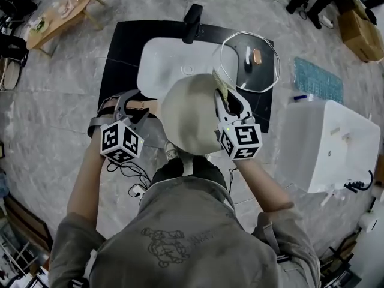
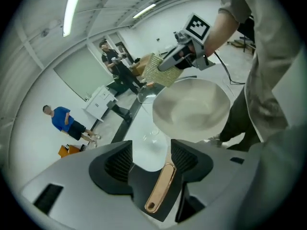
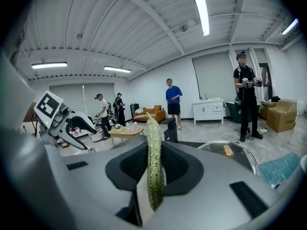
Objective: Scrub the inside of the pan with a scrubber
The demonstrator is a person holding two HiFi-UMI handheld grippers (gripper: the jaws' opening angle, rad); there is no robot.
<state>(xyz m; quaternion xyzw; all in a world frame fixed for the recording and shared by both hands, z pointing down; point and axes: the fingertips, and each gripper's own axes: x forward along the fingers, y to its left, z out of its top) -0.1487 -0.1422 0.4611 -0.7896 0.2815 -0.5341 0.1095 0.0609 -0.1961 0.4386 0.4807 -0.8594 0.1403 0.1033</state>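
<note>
White sink sits below the work, prob. to catch drips. Pan is over its near edge; inside looks bare. L gripper: jaws wide, pan handle loose btwn them, pads not pressing. R gripper clamps scrubber edge-on near pan's rim, ready to scrub.

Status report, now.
Left gripper open, pan handle loose between fingers. Right gripper shut on scrubber. Pan over sink, scrubber at its rim. Nothing blocking.

Bright ceiling strip lights, soft shadows, fisheye-warped edges, slight blur
</note>
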